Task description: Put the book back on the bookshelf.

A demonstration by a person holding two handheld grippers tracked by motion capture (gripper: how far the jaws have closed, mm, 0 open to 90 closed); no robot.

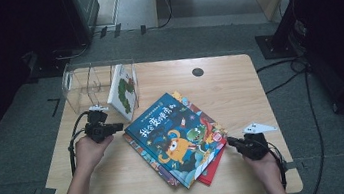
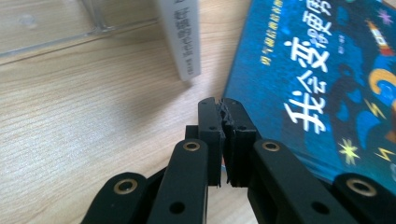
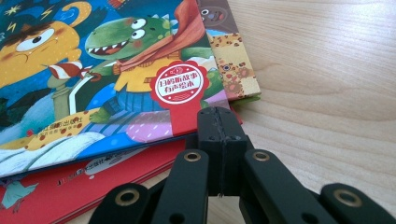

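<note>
High view: a wooden counter carries a stack of picture books at centre, between the left tongs and right tongs. Left gripper view: tongs pressed together, empty, at the blue cover's edge. Right gripper view: tongs likewise closed, empty. The books look stiff, glossy and likely slippery; grip an overhanging corner.

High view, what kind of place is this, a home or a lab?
Probably a lab or recording room: a bare wooden table on grey floor, loose cables, dark equipment stands around it.
</note>
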